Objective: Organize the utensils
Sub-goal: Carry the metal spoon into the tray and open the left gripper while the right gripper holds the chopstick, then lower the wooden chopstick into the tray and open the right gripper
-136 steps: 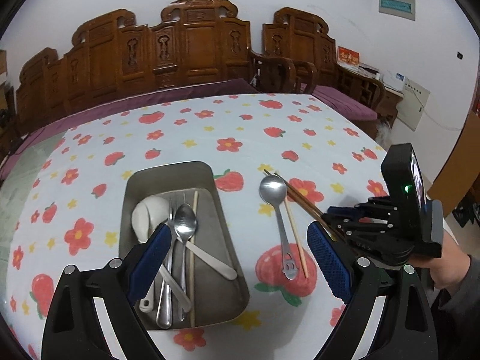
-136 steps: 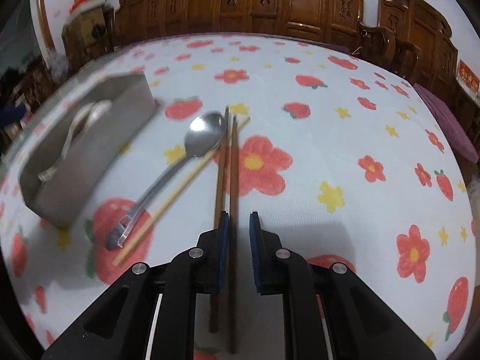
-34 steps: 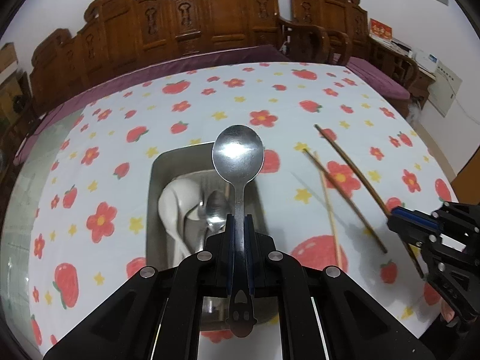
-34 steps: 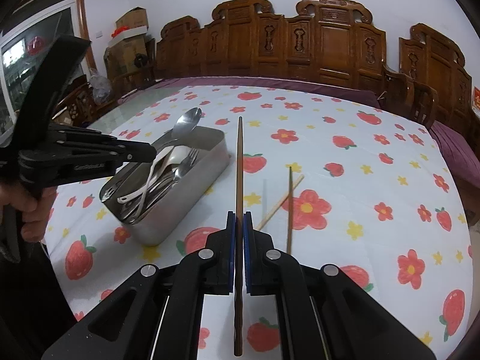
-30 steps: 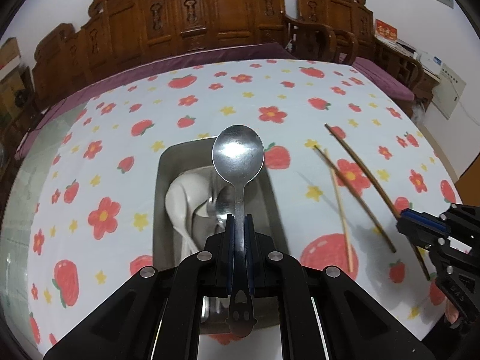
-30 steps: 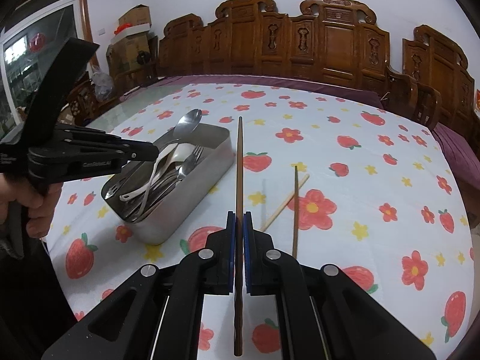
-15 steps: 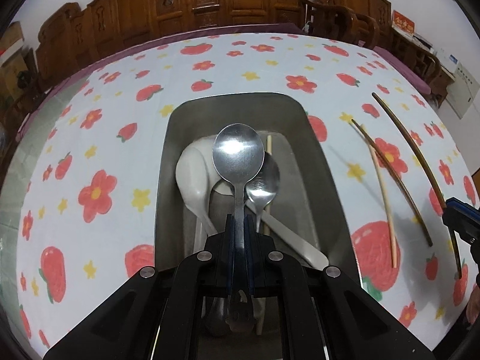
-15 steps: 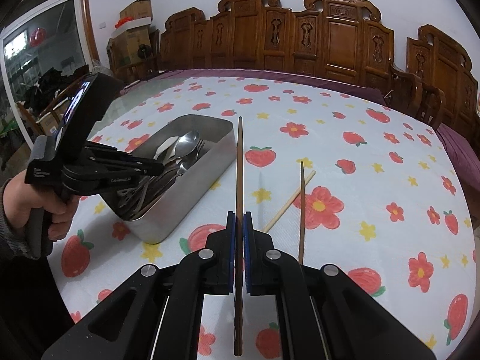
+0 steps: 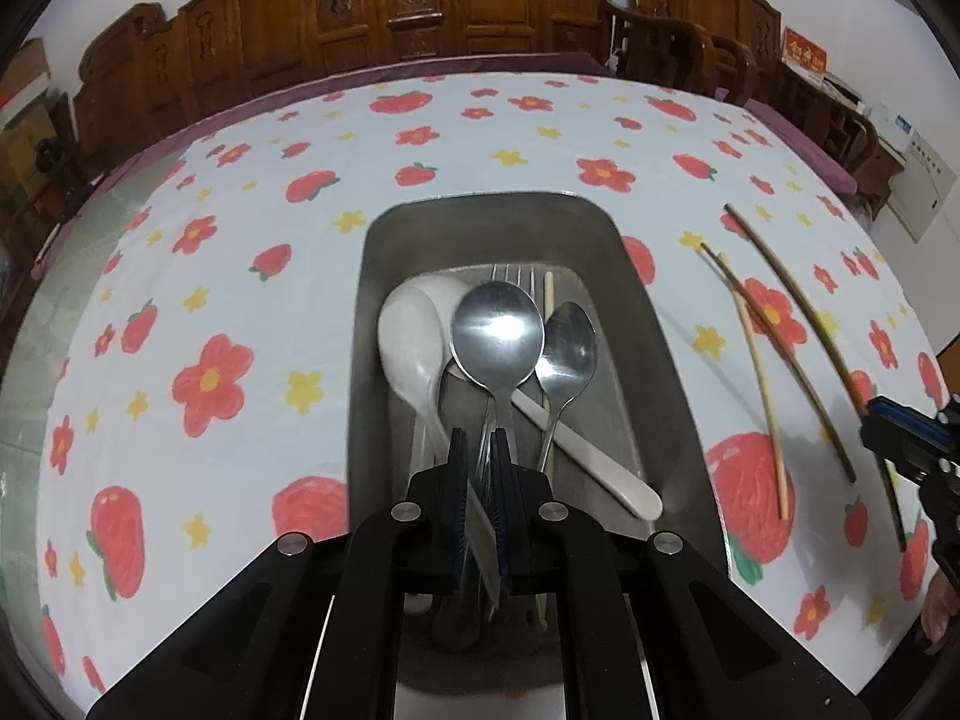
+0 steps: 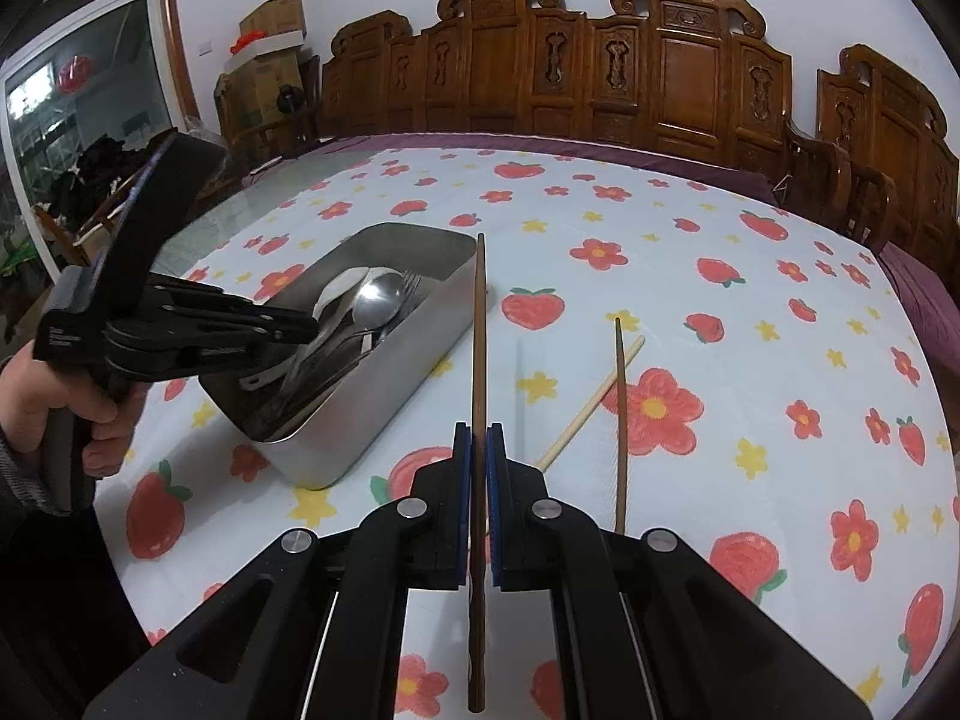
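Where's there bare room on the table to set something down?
Bare cloth lies left of the metal tray and beyond its far end. Crowded: inside the tray, and right of it, where two chopsticks lie.

left wrist close above tray (image 9: 660, 324), right wrist oblique, sharing tray

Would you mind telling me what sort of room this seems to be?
Probably a home dining room: a table under a strawberry-print tablecloth, carved wooden chairs along the wall, and a metal utensil tray.
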Motion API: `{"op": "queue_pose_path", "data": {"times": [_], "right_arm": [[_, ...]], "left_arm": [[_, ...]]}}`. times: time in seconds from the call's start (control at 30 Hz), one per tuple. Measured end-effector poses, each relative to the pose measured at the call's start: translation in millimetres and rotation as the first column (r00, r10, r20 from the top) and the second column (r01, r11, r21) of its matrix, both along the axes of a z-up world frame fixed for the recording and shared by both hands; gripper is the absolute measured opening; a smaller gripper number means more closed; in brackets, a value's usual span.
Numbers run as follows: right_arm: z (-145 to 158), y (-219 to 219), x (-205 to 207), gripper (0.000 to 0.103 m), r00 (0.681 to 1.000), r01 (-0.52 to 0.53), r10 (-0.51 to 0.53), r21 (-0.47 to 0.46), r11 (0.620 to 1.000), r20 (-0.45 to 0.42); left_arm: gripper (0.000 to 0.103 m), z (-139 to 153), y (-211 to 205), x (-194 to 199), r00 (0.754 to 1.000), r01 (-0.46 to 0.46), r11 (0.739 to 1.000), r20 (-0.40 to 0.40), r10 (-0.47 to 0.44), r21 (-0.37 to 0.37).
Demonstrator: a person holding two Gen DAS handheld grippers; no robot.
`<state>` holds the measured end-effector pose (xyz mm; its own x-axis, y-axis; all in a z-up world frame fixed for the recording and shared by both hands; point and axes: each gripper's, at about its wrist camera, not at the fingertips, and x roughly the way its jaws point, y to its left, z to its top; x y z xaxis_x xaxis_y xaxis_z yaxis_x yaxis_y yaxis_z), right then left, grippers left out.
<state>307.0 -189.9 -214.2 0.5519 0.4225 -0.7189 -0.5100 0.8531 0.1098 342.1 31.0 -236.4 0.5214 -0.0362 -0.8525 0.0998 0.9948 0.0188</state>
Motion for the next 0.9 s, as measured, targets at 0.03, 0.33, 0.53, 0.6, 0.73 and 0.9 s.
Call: {"op": "queue_pose_path", "data": {"times": [0.03, 0.33, 0.53, 0.6, 0.73, 0.9], "right_arm": [[1.2, 0.1, -1.5, 0.006, 1.000, 0.001, -0.001, 0.003, 1.000, 0.001], [23.5, 13.1, -21.5, 0.006, 1.000, -0.010, 0.010, -0.009, 1.000, 0.026], [38.4, 22.4, -34.3, 0.006, 1.000, -0.006, 0.006, 0.003, 1.000, 0.025], [42.8, 26.0, -36.7, 0.006, 1.000, -0.007, 0.007, 0.008, 1.000, 0.021], [50.8, 33.9, -36.6, 0.006, 1.000, -0.010, 0.010, 0.017, 1.000, 0.012], [58.0, 48.1, -28.4, 0.006, 1.000, -0.011, 0.011, 0.035, 0.999, -0.020]], "left_arm": [[0.010, 5.3, 0.7, -4.0, 1.000, 0.003, 1.000, 0.009, -0.003, 0.001], [0.055, 48.7, 10.7, -34.5, 0.995, 0.002, 1.000, 0.097, -0.001, -0.012], [0.083, 70.2, 20.3, -55.7, 0.990, -0.008, 1.000, 0.140, 0.010, -0.013], [0.085, 74.9, 23.7, -61.6, 0.989, -0.009, 1.000, 0.147, 0.012, -0.018], [0.085, 83.0, 30.9, -71.5, 0.987, -0.010, 1.000, 0.160, 0.014, -0.028], [0.085, 89.7, 39.7, -75.8, 0.987, -0.012, 0.999, 0.158, 0.019, -0.046]]}}
